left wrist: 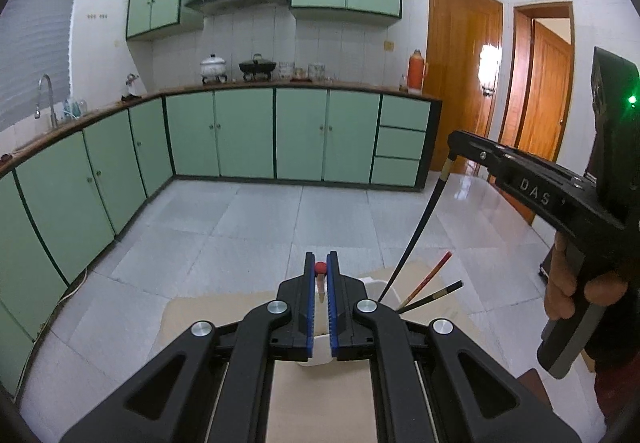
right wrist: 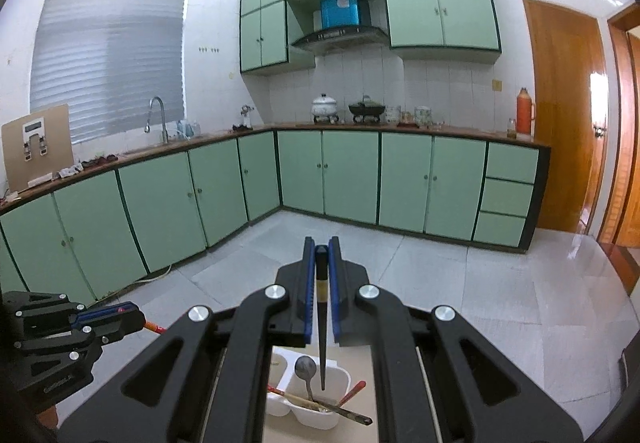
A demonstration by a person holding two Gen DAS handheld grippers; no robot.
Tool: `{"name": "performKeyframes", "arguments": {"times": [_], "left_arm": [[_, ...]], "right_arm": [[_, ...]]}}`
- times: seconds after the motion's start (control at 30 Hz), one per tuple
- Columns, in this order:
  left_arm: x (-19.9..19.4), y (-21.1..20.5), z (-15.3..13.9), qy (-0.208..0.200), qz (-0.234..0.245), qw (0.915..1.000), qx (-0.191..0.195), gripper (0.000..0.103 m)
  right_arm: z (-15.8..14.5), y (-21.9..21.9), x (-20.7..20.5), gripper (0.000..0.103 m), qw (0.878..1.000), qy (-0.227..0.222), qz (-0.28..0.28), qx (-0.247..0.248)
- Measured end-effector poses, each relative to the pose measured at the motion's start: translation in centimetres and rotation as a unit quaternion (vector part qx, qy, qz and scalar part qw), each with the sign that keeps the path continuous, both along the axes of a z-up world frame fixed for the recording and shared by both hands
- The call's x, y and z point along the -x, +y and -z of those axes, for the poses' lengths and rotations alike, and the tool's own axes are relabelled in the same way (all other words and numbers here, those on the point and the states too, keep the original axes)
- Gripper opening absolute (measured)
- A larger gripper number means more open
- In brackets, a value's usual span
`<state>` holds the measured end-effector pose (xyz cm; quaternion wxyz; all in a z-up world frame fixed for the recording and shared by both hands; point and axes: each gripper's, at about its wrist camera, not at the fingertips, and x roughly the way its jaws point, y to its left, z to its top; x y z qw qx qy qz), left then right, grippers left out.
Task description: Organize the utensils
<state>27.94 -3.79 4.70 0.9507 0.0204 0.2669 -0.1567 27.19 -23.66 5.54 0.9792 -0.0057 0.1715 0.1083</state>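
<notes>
The black chopstick (right wrist: 322, 327) is pinched near its thick upper end between the blue pads (right wrist: 309, 295) of the right tongs (right wrist: 322, 275); it hangs tip-down, the tip inside the right compartment of the white utensil holder (right wrist: 340, 375). That compartment also holds a metal spoon (right wrist: 305, 369), bowl upward, a red-tipped chopstick (right wrist: 352, 392) leaning right, and a dark chopstick (right wrist: 352, 416) lying across the rim; the left compartment (right wrist: 280, 363) carries a red-ended stick (right wrist: 276, 390) across its edge. The holder stands on a pale table (right wrist: 368, 383). The left tongs (left wrist: 320, 275) are pressed onto a red-tipped utensil (left wrist: 320, 268), its pale shaft running down between the blue pads (left wrist: 308, 307); in the right wrist view this utensil projects from those tongs as an orange-red tip (right wrist: 154, 328), well left of the holder. In the left wrist view the holder (left wrist: 382, 289) lies just beyond the tongs, with chopsticks leaning right. Green cabinets (right wrist: 348, 171) line the far walls.
</notes>
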Motion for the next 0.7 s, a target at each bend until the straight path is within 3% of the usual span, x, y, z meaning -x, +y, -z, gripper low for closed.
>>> {"name": "performKeyframes", "arguments": {"times": [0.3,0.53,0.7], "left_arm": [[-2.5,-0.2,3.0,0.028,-0.011,0.9995,0.008,0.007],[-0.8,-0.4,1.8,-0.002,-0.02,0.9998,0.01,0.013],[1.9,-0.5,0.8,-0.028,-0.022,0.9993,0.013,0.024]], "right_arm": [[3.3,0.8,-1.2,0.009,0.999,0.041,0.001,0.023],[2.7,0.4,1.6,0.017,0.999,0.029,0.004,0.018],[2.2,0.3,4.8,0.032,1.0,0.023,-0.006,0.015]]}}
